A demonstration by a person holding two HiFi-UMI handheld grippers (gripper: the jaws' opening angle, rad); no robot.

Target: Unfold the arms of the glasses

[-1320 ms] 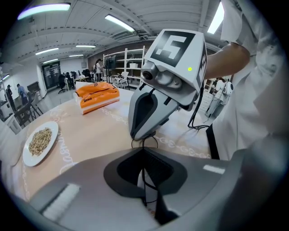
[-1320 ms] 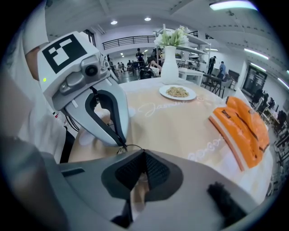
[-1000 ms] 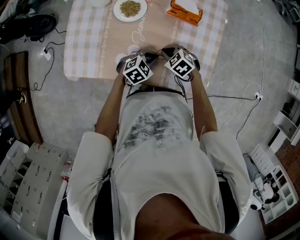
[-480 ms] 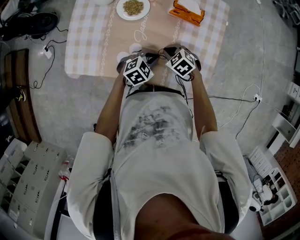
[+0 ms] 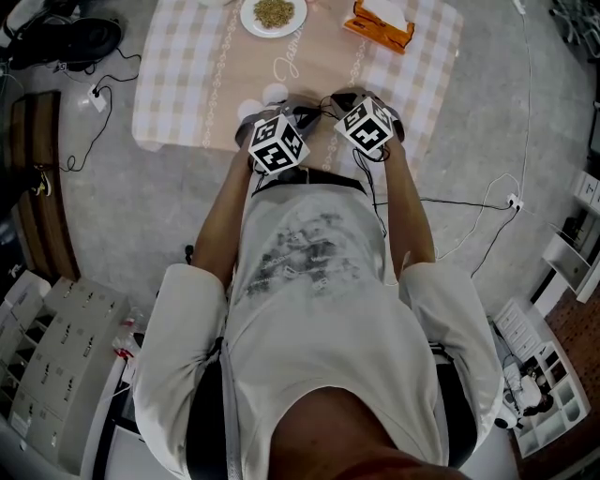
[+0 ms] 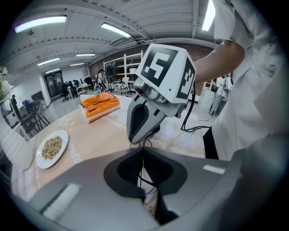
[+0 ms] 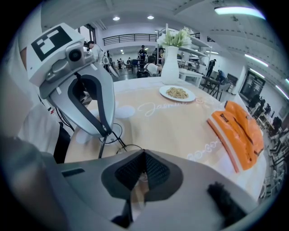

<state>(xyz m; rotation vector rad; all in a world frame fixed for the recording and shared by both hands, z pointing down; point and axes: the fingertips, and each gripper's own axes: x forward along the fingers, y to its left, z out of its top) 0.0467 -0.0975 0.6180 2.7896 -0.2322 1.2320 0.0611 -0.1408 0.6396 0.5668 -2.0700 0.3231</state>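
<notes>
The thin black wire glasses (image 7: 118, 140) hang just above the table (image 5: 187, 84), near its front edge, between my two grippers. My left gripper (image 6: 143, 155) is shut on a strand of the frame (image 6: 142, 144). It also shows in the right gripper view as the grey left gripper (image 7: 107, 131), pinching the frame at its tip. My right gripper (image 7: 143, 166) is shut on the other end of the wire. In the head view the left gripper (image 5: 292, 120) and right gripper (image 5: 334, 101) sit close together. The glasses are too thin to make out there.
A plate of grain (image 5: 273, 13) and an orange packet (image 5: 380, 23) lie at the table's far side. A white vase with flowers (image 7: 170, 63) stands behind the plate. Two white discs (image 5: 274, 94) lie by the left gripper. Cables trail over the floor (image 5: 469, 202).
</notes>
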